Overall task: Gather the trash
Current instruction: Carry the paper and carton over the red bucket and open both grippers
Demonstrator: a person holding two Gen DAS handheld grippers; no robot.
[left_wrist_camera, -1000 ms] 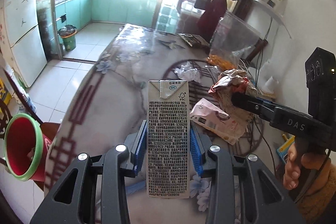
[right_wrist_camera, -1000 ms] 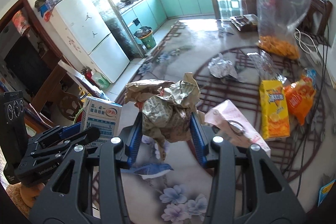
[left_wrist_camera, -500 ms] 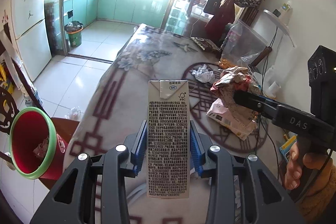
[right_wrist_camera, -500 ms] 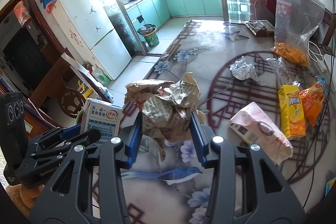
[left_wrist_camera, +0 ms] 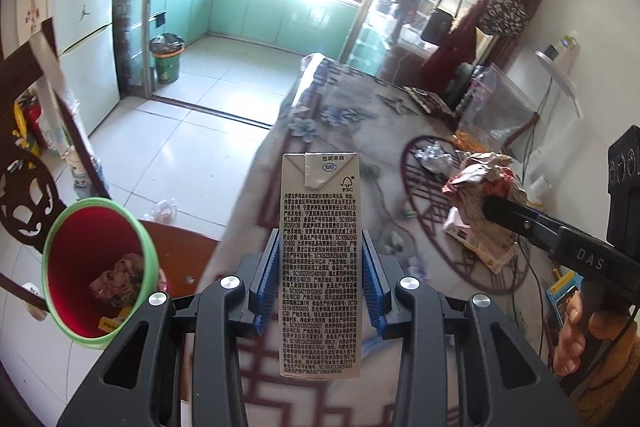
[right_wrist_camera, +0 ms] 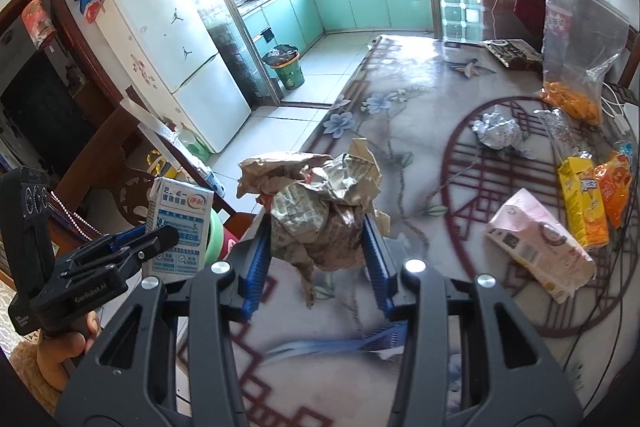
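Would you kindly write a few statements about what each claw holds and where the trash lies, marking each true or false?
1. The left claw is shut on a milk carton. True.
2. The right claw is open and holds nothing. False: it grips a crumpled paper wad.
3. The red bin already holds some trash. True.
4. The pink packet lies inside the red bin. False: it lies on the table.
5. A yellow juice box lies on the table. True.

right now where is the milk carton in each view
Left wrist: milk carton upright at centre, clamped by the left gripper.
Right wrist: lower left, blue-printed face, held in the side-on left gripper.
Shared landmark: green floor bin by the kitchen doorway.
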